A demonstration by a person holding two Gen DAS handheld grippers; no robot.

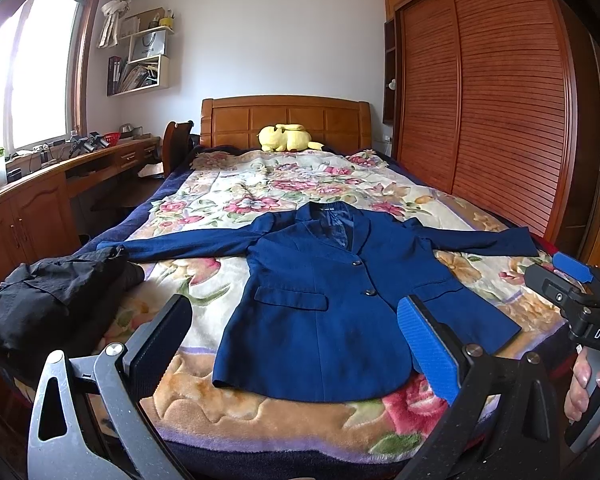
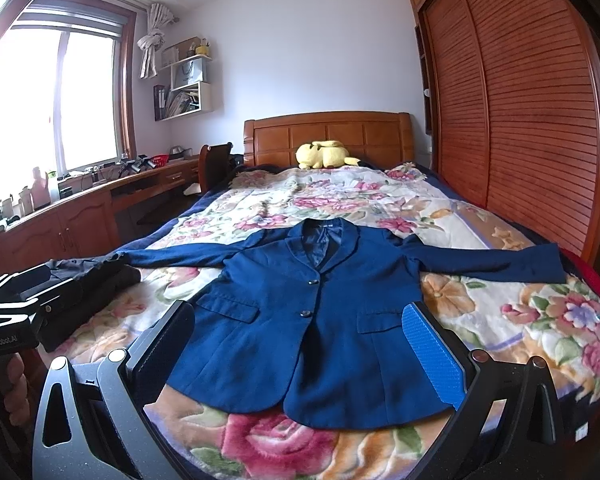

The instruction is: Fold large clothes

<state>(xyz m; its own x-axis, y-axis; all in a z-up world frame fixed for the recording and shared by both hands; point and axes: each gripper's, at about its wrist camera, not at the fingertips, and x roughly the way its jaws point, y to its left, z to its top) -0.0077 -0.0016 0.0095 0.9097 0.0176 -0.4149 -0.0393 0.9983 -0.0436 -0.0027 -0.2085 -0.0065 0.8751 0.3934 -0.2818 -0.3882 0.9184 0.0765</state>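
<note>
Blue blazer (image 1: 324,304) lies flat and face-up on the floral bedspread (image 1: 228,184), collar toward the headboard (image 1: 286,118), hem toward the foot of the bed; its body runs lengthwise along the bed and both sleeves stretch straight out sideways. On the left, a crumpled black garment (image 1: 48,296) sits near the foot corner, touching the blazer's left-side cuff. The left gripper (image 1: 296,336) hovers over the hem, jaws wide apart and empty. The right gripper (image 2: 300,344) is held level beside it, also spread open and holding nothing, a hand (image 1: 588,384) around its grip. A yellow plush toy (image 1: 288,138) rests against the headboard. A slatted wardrobe (image 1: 492,92) lines the right wall.
</note>
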